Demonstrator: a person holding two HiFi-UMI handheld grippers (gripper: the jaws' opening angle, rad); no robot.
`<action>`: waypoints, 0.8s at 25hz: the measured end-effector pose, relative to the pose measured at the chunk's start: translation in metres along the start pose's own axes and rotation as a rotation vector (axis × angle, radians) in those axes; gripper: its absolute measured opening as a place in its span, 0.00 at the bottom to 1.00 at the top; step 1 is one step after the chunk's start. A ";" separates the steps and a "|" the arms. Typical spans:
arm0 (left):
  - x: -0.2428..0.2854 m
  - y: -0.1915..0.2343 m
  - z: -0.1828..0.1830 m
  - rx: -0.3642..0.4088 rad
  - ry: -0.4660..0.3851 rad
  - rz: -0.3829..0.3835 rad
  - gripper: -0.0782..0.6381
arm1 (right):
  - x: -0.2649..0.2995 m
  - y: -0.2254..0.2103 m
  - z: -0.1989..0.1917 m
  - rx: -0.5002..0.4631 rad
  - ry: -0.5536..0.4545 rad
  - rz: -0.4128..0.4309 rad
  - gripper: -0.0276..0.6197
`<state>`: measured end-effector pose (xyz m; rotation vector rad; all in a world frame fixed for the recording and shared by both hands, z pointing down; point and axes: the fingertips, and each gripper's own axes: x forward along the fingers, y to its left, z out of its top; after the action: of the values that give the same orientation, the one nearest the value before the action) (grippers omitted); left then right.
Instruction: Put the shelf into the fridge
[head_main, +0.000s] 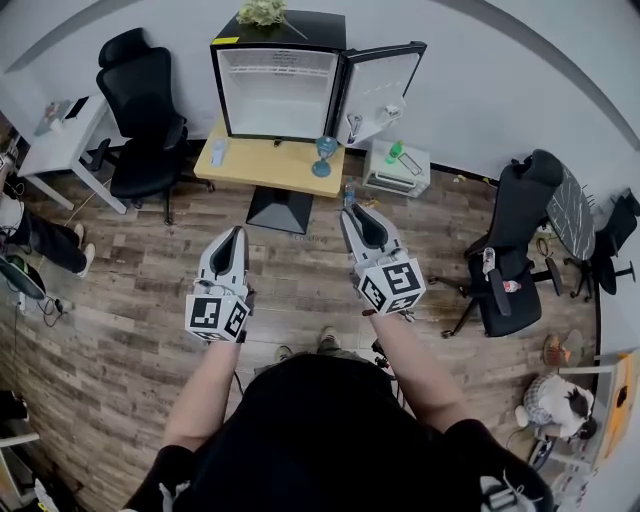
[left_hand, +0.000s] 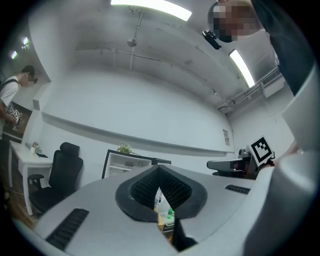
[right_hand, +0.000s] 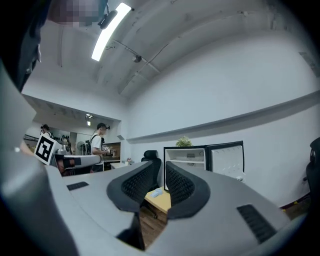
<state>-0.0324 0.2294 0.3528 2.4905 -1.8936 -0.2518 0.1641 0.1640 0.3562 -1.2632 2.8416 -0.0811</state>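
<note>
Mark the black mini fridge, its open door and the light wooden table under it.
black mini fridge (head_main: 277, 92): head view, white inner back wall.
open white-lined fridge door (head_main: 384, 82): head view, middle of the inner lining.
light wooden table (head_main: 268, 165): head view, bare stretch of the tabletop.

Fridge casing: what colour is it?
The fridge is black outside, white inside; head view shows it best.

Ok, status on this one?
Left gripper shut, right gripper barely open, both empty. Fridge open on table. Shelf not spotted. Nothing blocking the fridge mouth.
</note>
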 end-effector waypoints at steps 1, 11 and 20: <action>-0.001 0.002 0.000 -0.001 0.000 -0.001 0.13 | 0.002 0.002 -0.002 0.006 0.014 0.004 0.20; -0.013 0.021 -0.012 -0.017 0.020 -0.040 0.13 | 0.017 0.033 -0.020 0.129 0.035 0.057 0.76; -0.008 0.040 -0.017 -0.019 0.021 -0.040 0.13 | 0.039 0.051 -0.009 0.079 0.043 0.142 0.87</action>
<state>-0.0707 0.2245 0.3749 2.5105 -1.8270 -0.2413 0.0997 0.1694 0.3617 -1.0555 2.9223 -0.2176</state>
